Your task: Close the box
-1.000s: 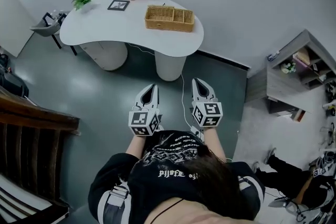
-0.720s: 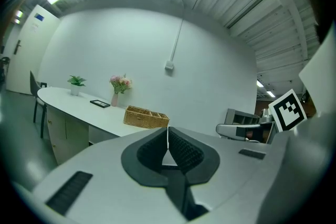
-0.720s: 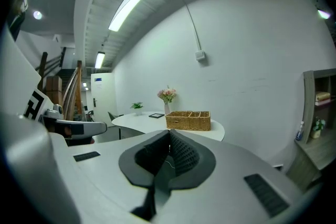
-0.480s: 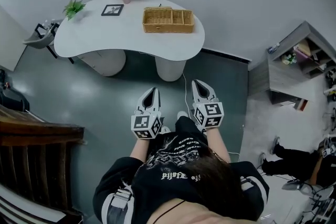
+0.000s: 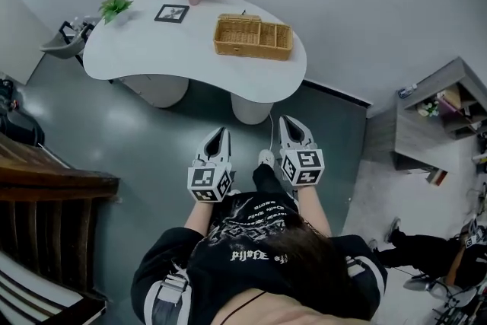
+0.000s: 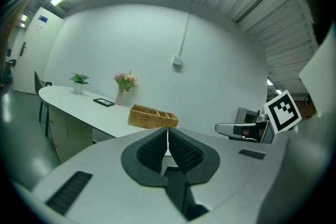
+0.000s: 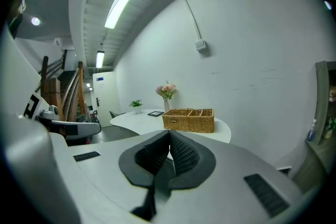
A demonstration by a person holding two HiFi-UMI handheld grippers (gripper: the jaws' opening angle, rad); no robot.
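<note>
No word or number legible anywhere. Black shirt [image 5: 259,240], head view 6 o'clock: white print [image 5: 255,211], stylised lettering in several lines, seen upside down, unreadable. Cubes of left gripper [image 5: 218,133] and right gripper [image 5: 292,122]: square markers [image 5: 307,160], black-and-white block patterns, no letters. Blue sign [image 6: 43,19] on door [image 6: 31,55], left gripper view 10 o'clock: too small to read.

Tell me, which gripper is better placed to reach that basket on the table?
Right, narrowly: the right gripper sits slightly further forward toward the basket than the left gripper. Both are shut, empty and well short of the table.
</note>
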